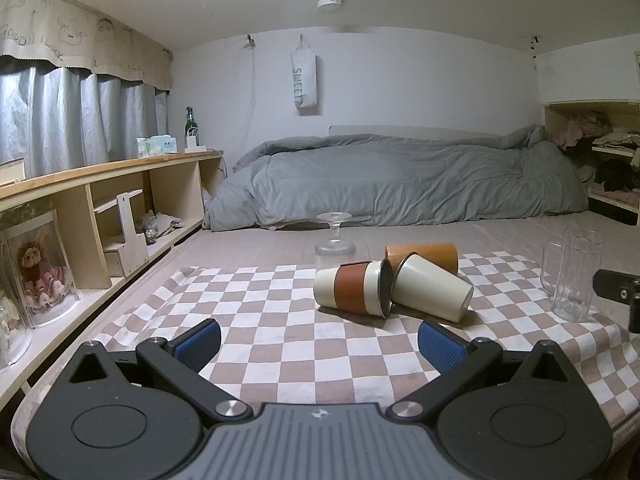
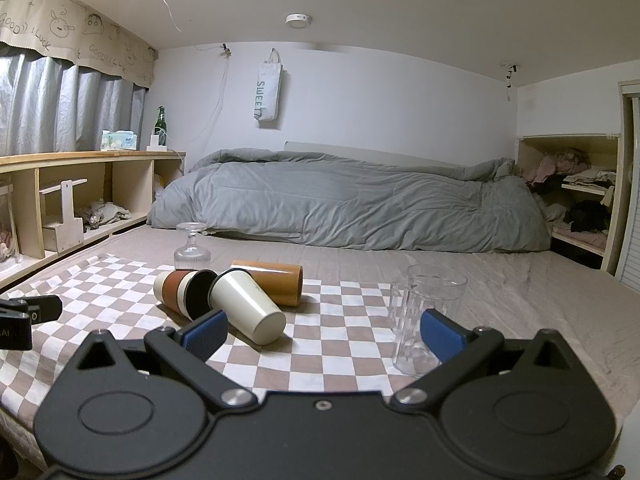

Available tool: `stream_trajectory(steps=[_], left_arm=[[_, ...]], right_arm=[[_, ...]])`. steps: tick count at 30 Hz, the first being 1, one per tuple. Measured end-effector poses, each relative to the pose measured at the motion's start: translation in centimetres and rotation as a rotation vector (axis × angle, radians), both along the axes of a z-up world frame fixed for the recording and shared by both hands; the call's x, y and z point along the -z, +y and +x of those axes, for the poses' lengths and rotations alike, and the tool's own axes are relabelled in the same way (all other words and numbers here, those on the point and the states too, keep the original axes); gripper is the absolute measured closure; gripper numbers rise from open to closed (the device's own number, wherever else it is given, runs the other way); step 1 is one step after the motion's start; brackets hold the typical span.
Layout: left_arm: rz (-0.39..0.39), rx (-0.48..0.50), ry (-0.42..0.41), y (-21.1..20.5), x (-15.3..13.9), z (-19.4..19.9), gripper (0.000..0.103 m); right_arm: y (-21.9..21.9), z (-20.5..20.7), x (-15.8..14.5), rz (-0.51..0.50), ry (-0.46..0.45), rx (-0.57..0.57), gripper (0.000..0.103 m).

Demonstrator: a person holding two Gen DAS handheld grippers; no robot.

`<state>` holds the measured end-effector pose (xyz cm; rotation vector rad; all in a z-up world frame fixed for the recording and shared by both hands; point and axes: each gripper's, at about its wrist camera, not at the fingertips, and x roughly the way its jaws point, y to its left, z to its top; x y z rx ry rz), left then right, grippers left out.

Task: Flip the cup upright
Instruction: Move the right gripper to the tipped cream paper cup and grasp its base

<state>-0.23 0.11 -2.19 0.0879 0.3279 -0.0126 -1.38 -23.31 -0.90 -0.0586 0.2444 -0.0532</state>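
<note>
Three cups lie on their sides on a checkered cloth (image 1: 280, 320): a cream cup with a brown sleeve (image 1: 352, 293) (image 2: 182, 292), a plain cream cup (image 1: 432, 294) (image 2: 248, 308), and an orange-brown cup (image 1: 424, 258) (image 2: 272, 282) behind them. A clear stemmed glass (image 1: 335, 242) (image 2: 191, 250) stands upside down behind the cups. A clear mug (image 1: 574, 276) (image 2: 424, 316) stands upright to the right. My left gripper (image 1: 320, 344) is open, short of the cups. My right gripper (image 2: 324, 334) is open, near the plain cream cup and the mug.
The cloth lies on a bed (image 2: 520, 292) with a grey duvet (image 1: 400, 176) at the far end. A wooden shelf unit (image 1: 100, 208) runs along the left side. Shelves with clothes (image 2: 580, 200) stand at the right.
</note>
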Motion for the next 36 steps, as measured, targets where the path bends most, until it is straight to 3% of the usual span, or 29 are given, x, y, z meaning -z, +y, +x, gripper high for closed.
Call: stream_trajectory(steps=[8, 13, 24, 30, 36], left_arm=[[-0.013, -0.014, -0.002, 0.5, -1.0, 0.2, 0.0], [-0.023, -0.017, -0.004, 1.1, -1.3, 0.3, 0.0], [-0.064, 0.015, 0.068, 1.9, -1.4, 1.2, 0.0], [-0.085, 0.003, 0.098, 2.7, -1.2, 1.9, 0.0], [-0.156, -0.007, 0.126, 3.4, -1.2, 1.9, 0.0]], right_arm=[[1.4, 3.7, -0.6, -0.106, 0.007, -0.077, 0.0], [2.3, 7.9, -0.5, -0.114, 0.071, -0.149, 0.0], [3.1, 20.3, 5.1, -0.201, 0.188, -0.259, 0.001], [3.7, 23.9, 7.0, -0.233, 0.244, -0.369, 0.007], [4.7, 25.0, 8.3, -0.274, 0.295, -0.412, 0.031]])
